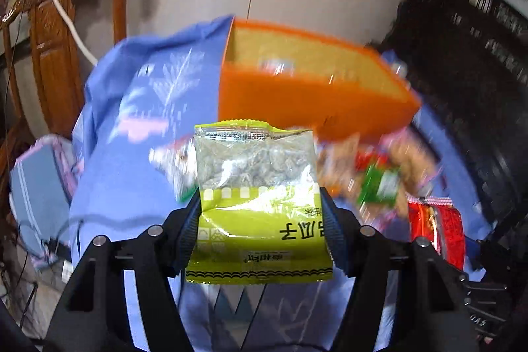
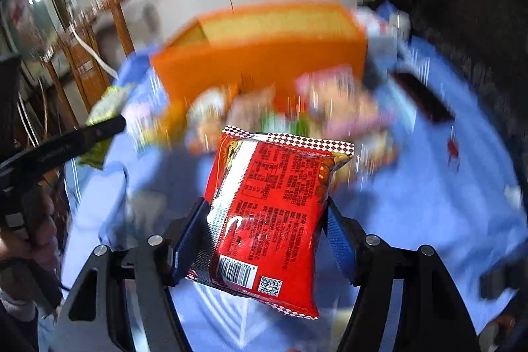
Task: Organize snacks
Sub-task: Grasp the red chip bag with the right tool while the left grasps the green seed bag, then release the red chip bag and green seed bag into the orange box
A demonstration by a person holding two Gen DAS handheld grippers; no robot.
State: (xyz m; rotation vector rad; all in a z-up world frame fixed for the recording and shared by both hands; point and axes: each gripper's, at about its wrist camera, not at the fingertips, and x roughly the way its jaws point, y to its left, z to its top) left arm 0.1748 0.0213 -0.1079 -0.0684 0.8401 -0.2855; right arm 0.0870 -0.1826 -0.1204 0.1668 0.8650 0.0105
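My left gripper (image 1: pixel 260 210) is shut on a green snack packet (image 1: pixel 257 203) with a clear window, held above the blue cloth. My right gripper (image 2: pixel 267 213) is shut on a red snack packet (image 2: pixel 274 213) with a barcode. An orange box (image 1: pixel 307 94) with an open top stands behind both and also shows in the right wrist view (image 2: pixel 264 55). A blurred pile of snack packets (image 2: pixel 297 111) lies in front of the box. The left gripper with the green packet (image 2: pixel 105 117) shows at the left of the right wrist view. The red packet (image 1: pixel 435 226) shows at the right of the left wrist view.
A blue patterned cloth (image 1: pixel 138 127) covers the table. A carved wooden chair (image 1: pixel 56 32) stands at the left by the wall. A dark flat object (image 2: pixel 422 94) lies on the cloth at the right. Dark furniture (image 1: pixel 468 55) rises at the right.
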